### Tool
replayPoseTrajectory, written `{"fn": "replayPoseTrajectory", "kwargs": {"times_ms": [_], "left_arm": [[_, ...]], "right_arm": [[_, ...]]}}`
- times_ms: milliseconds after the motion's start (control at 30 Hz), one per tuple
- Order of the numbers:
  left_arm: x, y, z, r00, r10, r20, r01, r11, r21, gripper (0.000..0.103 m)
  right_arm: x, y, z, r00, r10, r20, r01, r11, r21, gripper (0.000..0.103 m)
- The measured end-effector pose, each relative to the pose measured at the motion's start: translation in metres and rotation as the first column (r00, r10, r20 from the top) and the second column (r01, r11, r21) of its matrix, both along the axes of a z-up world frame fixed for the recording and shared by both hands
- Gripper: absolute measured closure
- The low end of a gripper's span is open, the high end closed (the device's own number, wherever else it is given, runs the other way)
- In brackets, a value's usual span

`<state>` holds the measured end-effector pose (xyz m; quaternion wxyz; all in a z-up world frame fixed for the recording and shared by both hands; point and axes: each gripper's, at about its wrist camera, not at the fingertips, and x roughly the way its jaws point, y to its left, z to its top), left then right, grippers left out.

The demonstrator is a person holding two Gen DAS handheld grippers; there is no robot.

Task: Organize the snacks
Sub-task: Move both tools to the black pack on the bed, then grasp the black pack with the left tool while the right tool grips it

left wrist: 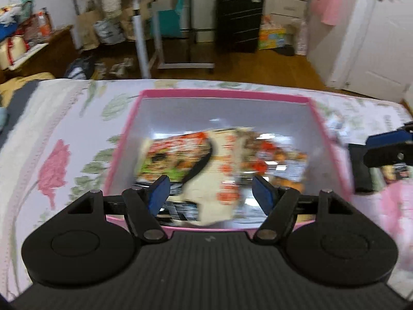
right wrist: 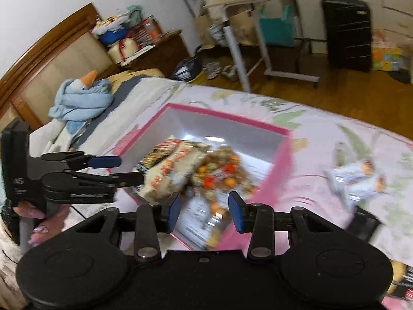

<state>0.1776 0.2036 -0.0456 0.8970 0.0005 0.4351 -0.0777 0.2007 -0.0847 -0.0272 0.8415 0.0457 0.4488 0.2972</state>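
A pink-rimmed box (left wrist: 224,93) (right wrist: 227,121) with a white inside stands on the flowered bedspread. In it lie a cream packet with red print (left wrist: 219,180) (right wrist: 165,178), a green and orange packet (left wrist: 175,155) and an orange-brown snack packet (left wrist: 273,155) (right wrist: 219,175). My left gripper (left wrist: 209,193) (right wrist: 129,170) hangs open over the box's near-left part with nothing gripped. At the box's near corner my right gripper (right wrist: 205,211) (left wrist: 367,151) is open. The orange-brown packet shows between its blue pads, blurred, and the pads do not press on it.
A pale snack packet (right wrist: 358,178) lies loose on the bedspread right of the box, with a dark flat object (right wrist: 366,224) (left wrist: 361,168) nearer to me. A blue blanket (right wrist: 80,100) is bunched by the headboard. Beyond the bed's far edge are wooden floor, a rolling desk (right wrist: 258,0) and a black suitcase (left wrist: 240,18).
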Motion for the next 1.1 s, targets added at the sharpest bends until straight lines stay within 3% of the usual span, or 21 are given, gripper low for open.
{"fn": "replayPoseTrajectory", "kwargs": {"times_ms": [233, 500, 567, 667, 733, 933, 1100], "left_arm": [[-0.006, -0.061, 0.023, 0.986, -0.16, -0.037, 0.153, 0.978, -0.145, 0.034], [0.009, -0.162, 0.022, 0.952, -0.303, -0.041, 0.29, 0.939, -0.186, 0.034], [0.018, -0.187, 0.011, 0.946, -0.316, -0.067, 0.299, 0.935, -0.19, 0.035], [0.031, -0.221, -0.014, 0.939, -0.324, -0.117, 0.301, 0.936, -0.182, 0.037], [0.039, -0.238, -0.033, 0.939, -0.316, -0.134, 0.296, 0.943, -0.15, 0.037], [0.061, -0.258, -0.078, 0.939, -0.292, -0.185, 0.257, 0.948, -0.19, 0.037], [0.071, -0.27, -0.107, 0.94, -0.256, -0.227, 0.22, 0.961, -0.169, 0.035]], "right_arm": [[-0.03, -0.063, 0.016, 0.996, -0.064, 0.066, 0.065, 0.998, -0.018, 0.053], [-0.043, -0.114, -0.003, 0.983, -0.157, 0.098, 0.163, 0.985, -0.051, 0.05], [-0.047, -0.119, -0.016, 0.976, -0.169, 0.139, 0.182, 0.98, -0.085, 0.049], [-0.054, -0.123, -0.038, 0.962, -0.176, 0.211, 0.203, 0.973, -0.115, 0.037], [-0.052, -0.124, -0.057, 0.952, -0.195, 0.235, 0.233, 0.962, -0.145, 0.037], [-0.041, -0.135, -0.106, 0.956, -0.197, 0.219, 0.23, 0.964, -0.137, 0.035], [-0.031, -0.13, -0.129, 0.965, -0.178, 0.192, 0.201, 0.973, -0.111, 0.032]]}}
